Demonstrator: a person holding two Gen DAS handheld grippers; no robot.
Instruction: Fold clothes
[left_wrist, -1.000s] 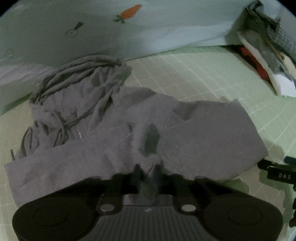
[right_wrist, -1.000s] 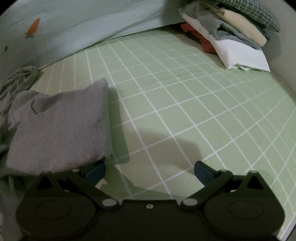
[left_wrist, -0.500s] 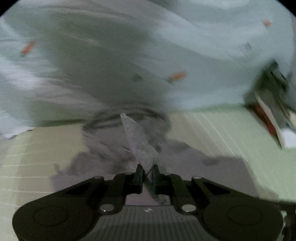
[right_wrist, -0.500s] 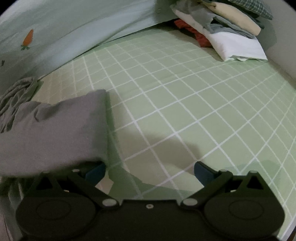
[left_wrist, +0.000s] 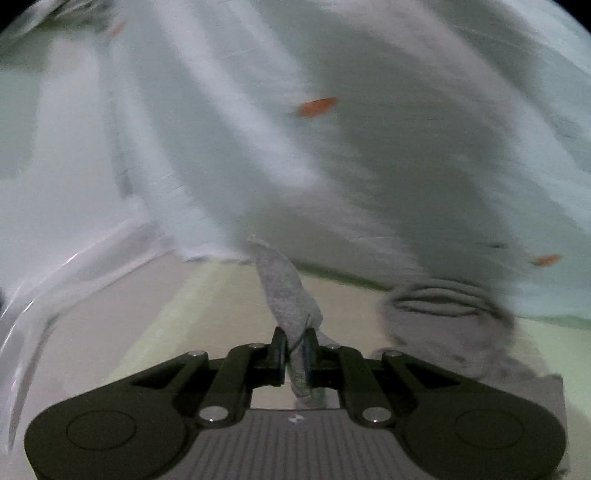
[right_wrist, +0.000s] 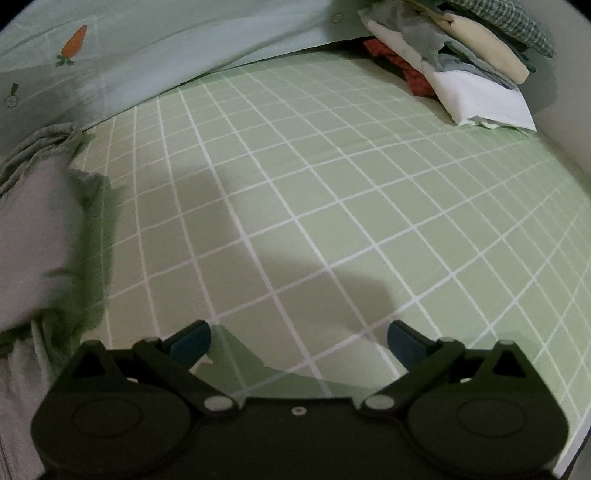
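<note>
The left tool, pinching the grey hoodie's edge, had swung it up off the green checked bed, so a fold was likely underway. At right, the right tool hung spread, empty, the hoodie bulk just left.
</note>
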